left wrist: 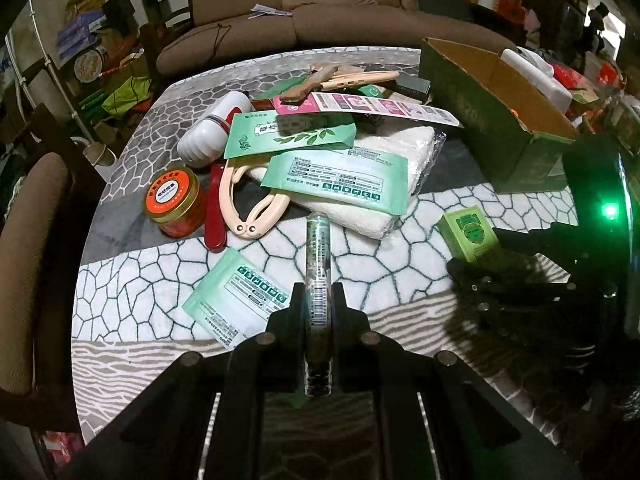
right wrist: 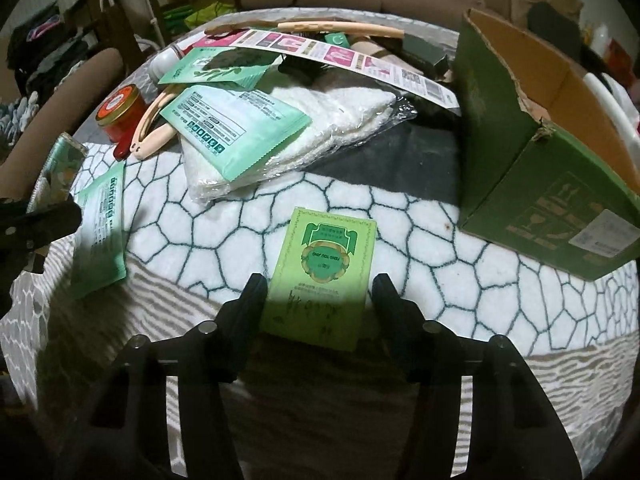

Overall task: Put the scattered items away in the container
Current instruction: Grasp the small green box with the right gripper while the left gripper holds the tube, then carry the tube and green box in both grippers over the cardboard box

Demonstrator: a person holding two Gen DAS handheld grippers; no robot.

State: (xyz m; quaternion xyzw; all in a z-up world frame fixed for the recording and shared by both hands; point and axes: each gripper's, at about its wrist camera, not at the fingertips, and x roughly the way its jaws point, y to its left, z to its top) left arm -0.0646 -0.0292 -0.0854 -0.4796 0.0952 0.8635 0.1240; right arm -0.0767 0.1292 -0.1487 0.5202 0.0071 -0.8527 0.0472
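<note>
My left claw (left wrist: 318, 300) is clamped on a slim, flat, printed green packet (left wrist: 318, 256), held on edge, its long axis running straight ahead of the fingers and its far end clear of the counter (left wrist: 384, 248). My right claw (right wrist: 320, 292) is spread apart, the two fingers standing either side of the small light-green cardboard box (right wrist: 322, 276), which lies flat on the patterned cloth with its long axis pointing away from me; I judge neither finger touches it yet. So the right claw is the nearer one to that box, and a straight closing pinch across its short sides looks like what the grasp calls for.

Outward from there, the open green corrugated carton (right wrist: 516, 168) sits ahead and to the right of the box, its near corner torn. The cloth between box and carton is bare, so the way across looks open. To the left and ahead lies the heap: a mint-green sachet (right wrist: 232, 136) on a bagged white towel (right wrist: 340, 120), and an orange-lidded glass jar (right wrist: 120, 110) beyond.
</note>
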